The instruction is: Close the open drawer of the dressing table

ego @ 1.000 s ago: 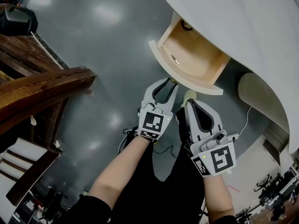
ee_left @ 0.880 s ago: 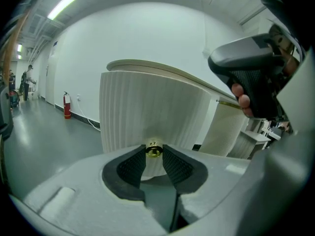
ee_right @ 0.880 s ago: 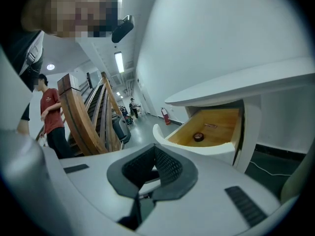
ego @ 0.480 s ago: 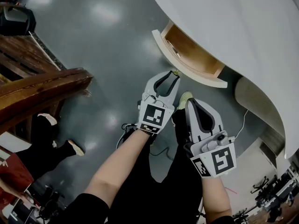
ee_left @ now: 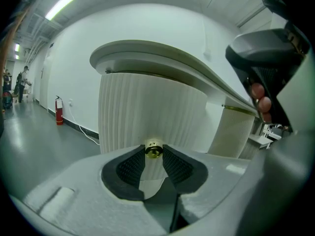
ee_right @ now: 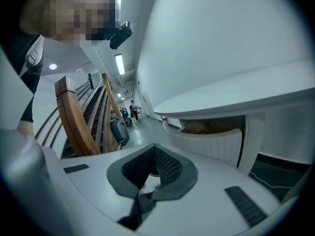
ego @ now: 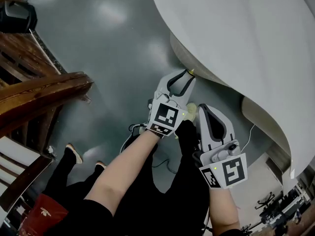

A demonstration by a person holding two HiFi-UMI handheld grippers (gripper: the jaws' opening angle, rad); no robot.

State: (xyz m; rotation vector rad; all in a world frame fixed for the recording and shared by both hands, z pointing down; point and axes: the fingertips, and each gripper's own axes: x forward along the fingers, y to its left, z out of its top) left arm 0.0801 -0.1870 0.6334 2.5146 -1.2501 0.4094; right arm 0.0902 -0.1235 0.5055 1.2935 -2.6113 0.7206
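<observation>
The white dressing table fills the upper right of the head view. Its ribbed white drawer front stands almost fully under the tabletop edge. My left gripper reaches up to the front, and its fingertips sit shut on either side of the brass knob. In the right gripper view, a narrow slit of wooden drawer interior shows above the ribbed front. My right gripper hangs lower right of the left one, shut and empty, clear of the drawer.
A dark wooden stair railing runs along the left. Someone's legs and shoes stand on the grey floor at bottom left. The table's white pedestal and a thin cable lie right of my right gripper. A fire extinguisher stands by the wall.
The drawer has slid from well open to nearly under the tabletop. My left gripper travelled with it, up and to the right at the knob. The right gripper followed a little.
</observation>
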